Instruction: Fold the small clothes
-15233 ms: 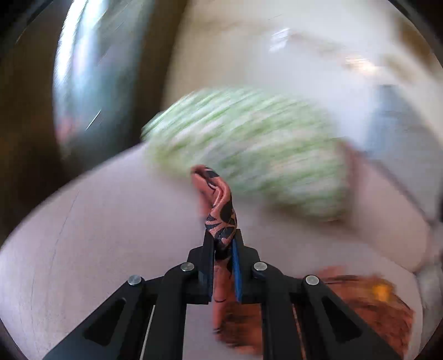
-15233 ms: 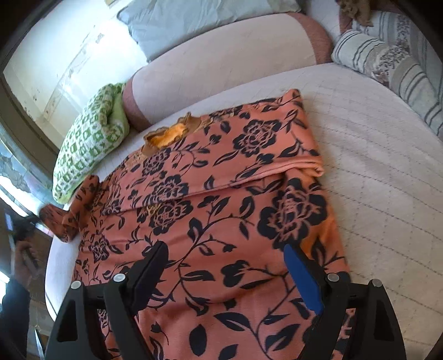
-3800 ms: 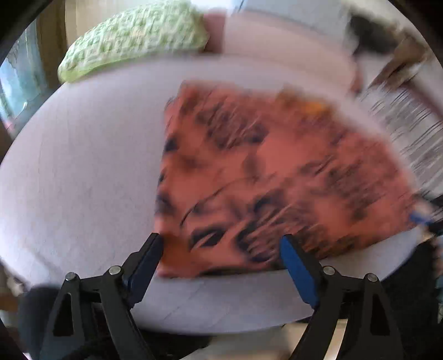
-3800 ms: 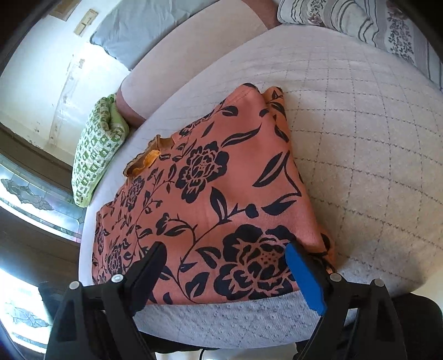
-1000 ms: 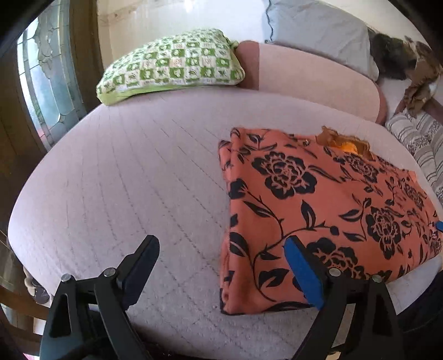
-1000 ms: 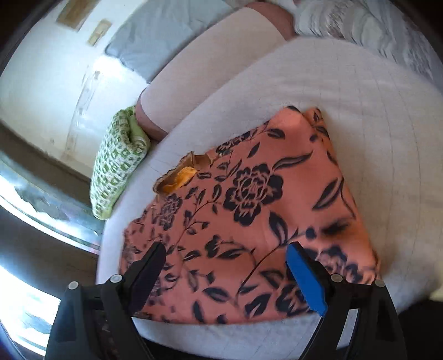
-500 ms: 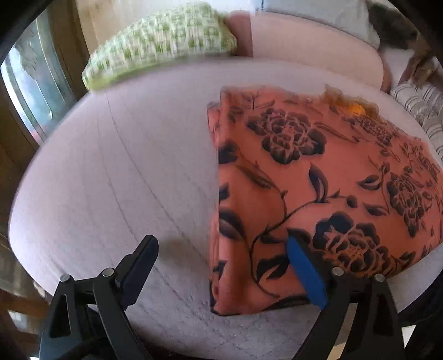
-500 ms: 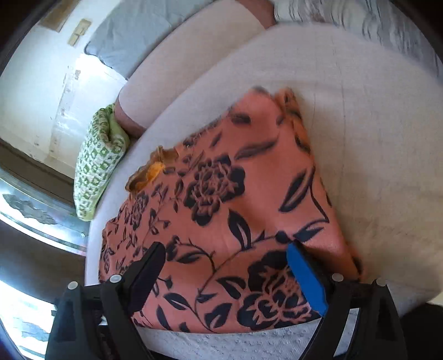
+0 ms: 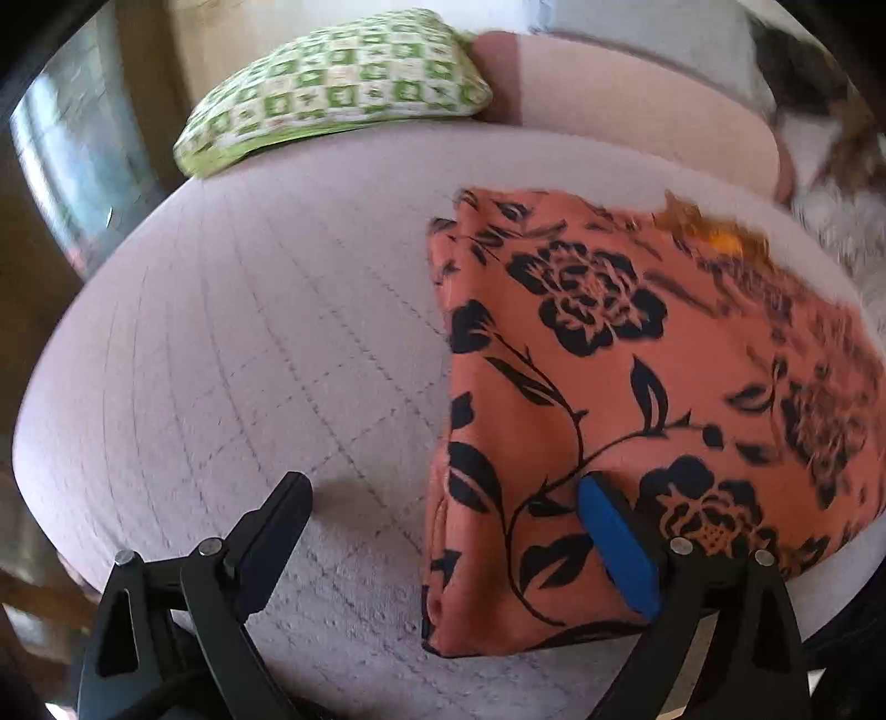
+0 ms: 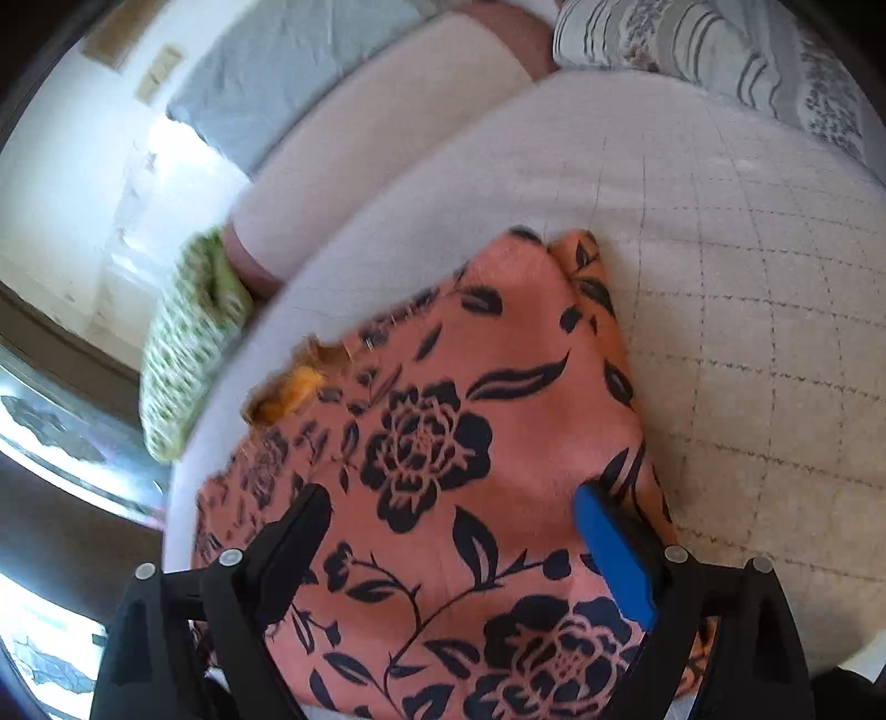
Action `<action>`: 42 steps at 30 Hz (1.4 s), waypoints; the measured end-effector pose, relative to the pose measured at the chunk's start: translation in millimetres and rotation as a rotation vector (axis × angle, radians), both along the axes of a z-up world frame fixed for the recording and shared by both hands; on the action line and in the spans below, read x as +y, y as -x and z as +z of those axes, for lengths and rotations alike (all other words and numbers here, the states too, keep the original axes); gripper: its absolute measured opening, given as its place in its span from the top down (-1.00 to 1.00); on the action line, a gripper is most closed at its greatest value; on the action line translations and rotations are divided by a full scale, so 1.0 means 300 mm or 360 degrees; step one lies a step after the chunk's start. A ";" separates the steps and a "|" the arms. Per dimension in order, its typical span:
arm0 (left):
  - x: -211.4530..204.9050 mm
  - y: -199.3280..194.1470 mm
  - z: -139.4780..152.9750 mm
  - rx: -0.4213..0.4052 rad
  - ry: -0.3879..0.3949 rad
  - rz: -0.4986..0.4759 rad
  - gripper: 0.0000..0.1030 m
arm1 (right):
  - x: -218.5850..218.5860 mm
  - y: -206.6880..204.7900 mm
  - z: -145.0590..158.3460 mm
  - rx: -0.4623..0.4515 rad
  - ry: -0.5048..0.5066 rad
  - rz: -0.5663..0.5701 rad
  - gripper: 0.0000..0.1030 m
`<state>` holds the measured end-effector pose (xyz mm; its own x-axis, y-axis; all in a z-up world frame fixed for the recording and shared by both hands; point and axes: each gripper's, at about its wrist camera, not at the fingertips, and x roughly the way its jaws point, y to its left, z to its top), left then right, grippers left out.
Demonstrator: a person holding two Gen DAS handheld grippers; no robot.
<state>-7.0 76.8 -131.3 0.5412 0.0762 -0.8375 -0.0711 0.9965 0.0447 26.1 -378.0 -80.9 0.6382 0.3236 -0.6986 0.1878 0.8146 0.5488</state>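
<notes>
A bed with a pale quilted cover (image 9: 249, 343) stitched in a grid fills most of both views. In the left wrist view a green-and-white checked pillow (image 9: 338, 83) lies at its far edge toward 11 o'clock, touching a long pink bolster (image 9: 626, 111) that runs on toward 1 o'clock, with a grey pillow (image 9: 637, 22) behind it at 12 o'clock and a window pane (image 9: 83, 166) at 9 o'clock. In the right wrist view striped grey pillows (image 10: 720, 61) rest on the bed at 1 o'clock, and a white wall (image 10: 72, 155) stands at 10 o'clock.
</notes>
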 end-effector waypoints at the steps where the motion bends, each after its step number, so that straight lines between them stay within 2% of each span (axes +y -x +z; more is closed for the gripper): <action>1: 0.007 -0.002 0.009 0.0019 0.0021 0.0004 -0.88 | 0.006 -0.001 0.008 0.0009 0.0015 0.0013 -0.77; 3: 0.008 -0.002 0.040 -0.0040 -0.0008 -0.0012 -0.87 | 0.017 -0.007 0.033 0.0043 0.0053 0.0036 -0.78; 5: -0.005 -0.008 0.074 -0.0097 -0.0041 -0.0035 -0.87 | 0.020 -0.023 0.065 0.0027 0.0001 0.0046 -0.78; 8: -0.020 -0.032 0.100 -0.0145 0.0003 -0.0059 -0.88 | 0.016 -0.048 0.108 -0.0057 0.0039 0.0039 -0.78; 10: -0.035 -0.063 0.068 -0.0106 -0.0002 -0.0075 -0.88 | -0.005 -0.080 0.070 -0.0004 0.0021 0.0003 -0.78; 12: -0.053 -0.094 0.000 0.0019 -0.0039 -0.0116 -0.89 | -0.040 -0.107 -0.021 0.0138 -0.0046 -0.0044 -0.78; 14: -0.043 -0.090 -0.001 -0.0014 0.0013 -0.0077 -0.90 | -0.051 -0.089 -0.009 0.0070 -0.0088 -0.0079 -0.78; 15: -0.034 -0.089 0.011 -0.0008 0.0040 -0.0057 -0.90 | -0.044 -0.084 0.008 0.0091 -0.0073 -0.0082 -0.78; 21: -0.058 -0.062 0.091 -0.0149 0.0004 -0.0096 -0.90 | -0.013 0.051 0.087 0.0063 -0.0086 -0.0098 -0.78; 26: -0.127 -0.044 0.103 -0.0159 0.0002 -0.0184 -0.90 | 0.073 0.197 0.048 0.0140 -0.0152 -0.0036 -0.78; 29: -0.154 -0.039 0.116 -0.0151 -0.0030 -0.0221 -0.90 | 0.120 0.226 0.020 0.0176 -0.0177 0.0001 -0.78; 31: -0.163 -0.034 0.127 -0.0160 -0.0045 -0.0239 -0.90 | 0.141 0.210 0.036 0.0147 -0.0161 0.0035 -0.78; 35: -0.179 0.004 0.149 -0.0182 -0.0062 -0.0240 -0.90 | 0.163 0.136 0.131 -0.0003 -0.0075 0.0095 -0.78; 38: -0.184 0.013 0.158 -0.0181 -0.0067 -0.0242 -0.90 | 0.166 0.048 0.143 -0.0022 -0.0042 0.0112 -0.78; 40: -0.188 0.016 0.162 -0.0180 -0.0065 -0.0254 -0.90 | 0.159 -0.003 0.100 0.0028 0.0020 0.0096 -0.78; 41: -0.190 0.016 0.162 -0.0177 -0.0066 -0.0259 -0.90 | 0.149 -0.025 0.058 0.0094 0.0039 0.0091 -0.78; 42: -0.195 0.018 0.164 -0.0174 -0.0072 -0.0269 -0.90 | 0.134 -0.048 -0.012 0.0228 0.0028 0.0072 -0.78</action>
<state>-12.4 18.4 -82.3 0.6371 0.0124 -0.7706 0.0902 0.9918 0.0906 40.6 -337.8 -84.4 0.5166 0.3365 -0.7873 0.2261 0.8333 0.5045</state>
